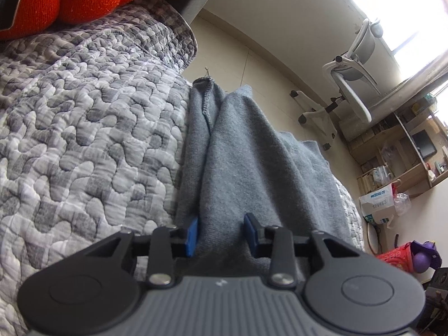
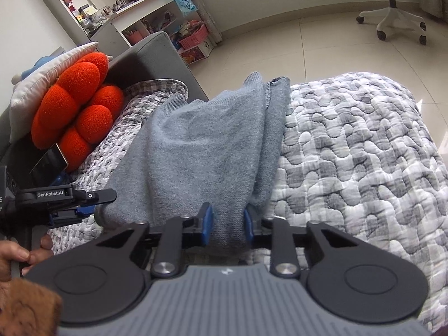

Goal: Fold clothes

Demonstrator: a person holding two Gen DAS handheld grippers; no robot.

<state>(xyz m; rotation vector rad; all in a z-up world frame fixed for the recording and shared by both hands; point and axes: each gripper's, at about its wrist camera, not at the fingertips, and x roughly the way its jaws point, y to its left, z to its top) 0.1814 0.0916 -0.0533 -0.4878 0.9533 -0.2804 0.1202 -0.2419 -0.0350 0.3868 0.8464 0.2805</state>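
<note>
A grey knitted garment (image 1: 252, 154) lies lengthwise on the quilted grey-and-white cover (image 1: 84, 126), bunched into long folds, with its far end near the cover's edge. My left gripper (image 1: 221, 233) is shut on the near end of the garment, and cloth fills the gap between its blue pads (image 1: 191, 235). In the right wrist view the same garment (image 2: 196, 145) runs away from me, and my right gripper (image 2: 227, 224) is shut on a fold at its near edge. The left gripper (image 2: 84, 204) shows there at the garment's near left corner, held by a person's hand (image 2: 16, 254).
An orange knotted cushion (image 2: 75, 106) and a white pillow sit at the left against a grey armrest (image 2: 156, 56), with a phone (image 2: 49, 165) leaning beside them. Beyond the cover's edge is tiled floor (image 2: 280, 42), an office chair (image 1: 350, 84), and cluttered shelves (image 2: 126, 8).
</note>
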